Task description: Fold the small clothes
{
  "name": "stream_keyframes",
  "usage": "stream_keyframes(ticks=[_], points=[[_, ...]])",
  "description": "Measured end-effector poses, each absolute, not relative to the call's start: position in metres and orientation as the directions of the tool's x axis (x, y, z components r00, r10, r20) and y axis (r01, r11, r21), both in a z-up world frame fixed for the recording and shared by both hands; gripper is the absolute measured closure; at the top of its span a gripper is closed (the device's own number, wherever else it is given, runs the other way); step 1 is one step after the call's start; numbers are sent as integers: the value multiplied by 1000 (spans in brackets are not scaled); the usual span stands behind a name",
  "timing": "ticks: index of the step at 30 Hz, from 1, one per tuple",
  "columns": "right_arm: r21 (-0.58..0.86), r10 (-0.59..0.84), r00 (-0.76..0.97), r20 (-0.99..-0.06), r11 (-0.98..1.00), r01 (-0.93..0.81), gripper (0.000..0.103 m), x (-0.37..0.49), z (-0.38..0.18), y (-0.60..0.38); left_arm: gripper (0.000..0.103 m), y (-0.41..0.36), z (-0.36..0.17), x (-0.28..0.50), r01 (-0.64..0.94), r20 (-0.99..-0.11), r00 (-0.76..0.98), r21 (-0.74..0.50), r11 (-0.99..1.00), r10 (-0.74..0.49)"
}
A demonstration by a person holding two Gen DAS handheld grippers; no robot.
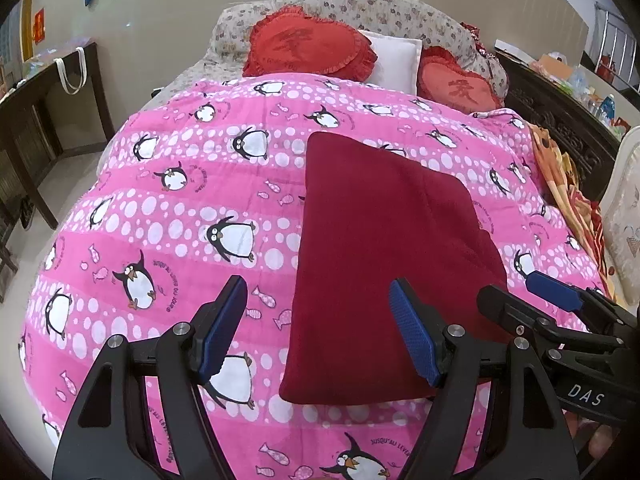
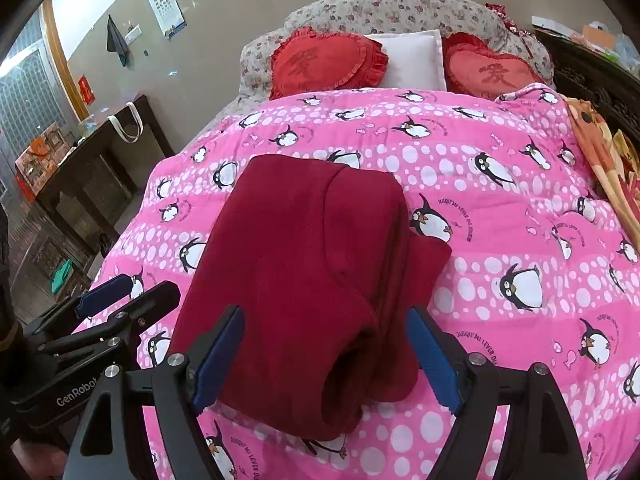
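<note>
One dark red garment (image 2: pixel 304 264), soft fleecy knit, is lying folded into a thick rough rectangle on the bed, approx. centre of the pink quilt (image 1: pixel 168 184); near edge is showing stacked rounded folds, and one layer is sticking out on the right side in the right-wrist view. Quilt is lightly padded cotton w/ white dots, small fish and penguin print, lying fairly flat. Left gripper (image 1: pixel 320 328): jaws are standing spread, nothing between the blue ribbed pads; it is hovering over the garment's near left edge, right pad over the red cloth, left pad over the quilt. Contact w/ the cloth: cannot tell. Right gripper (image 2: pixel 328 356): jaws also standing spread, straddling the garment's near folded end, pads not pressing on it. Each gripper is black w/ hard plastic arms and metal pivot bolts. At the head of the bed: 2 red heart-shaped cushions w/ frilled edges, one left (image 2: pixel 324 62), one right (image 2: pixel 490 70), 1 plain white square pillow (image 2: pixel 412 58) sitting between them, all leaning against a floral-print bolster (image 2: pixel 400 10). An orange patterned blanket (image 2: pixel 600 148) is lying along the right side.
</note>
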State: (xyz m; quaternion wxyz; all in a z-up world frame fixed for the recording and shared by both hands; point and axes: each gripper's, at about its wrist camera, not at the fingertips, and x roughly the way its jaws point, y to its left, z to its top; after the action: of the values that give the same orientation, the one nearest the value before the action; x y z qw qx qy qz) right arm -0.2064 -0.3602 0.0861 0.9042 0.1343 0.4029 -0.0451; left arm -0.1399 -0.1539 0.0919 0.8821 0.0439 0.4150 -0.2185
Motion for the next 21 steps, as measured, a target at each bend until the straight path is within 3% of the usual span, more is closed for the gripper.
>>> stream_keyframes(ticks=[21], points=[[205, 28, 651, -758, 959, 196, 22, -202, 79, -360, 29, -154, 86, -134, 423, -760, 548, -109, 900, -350]])
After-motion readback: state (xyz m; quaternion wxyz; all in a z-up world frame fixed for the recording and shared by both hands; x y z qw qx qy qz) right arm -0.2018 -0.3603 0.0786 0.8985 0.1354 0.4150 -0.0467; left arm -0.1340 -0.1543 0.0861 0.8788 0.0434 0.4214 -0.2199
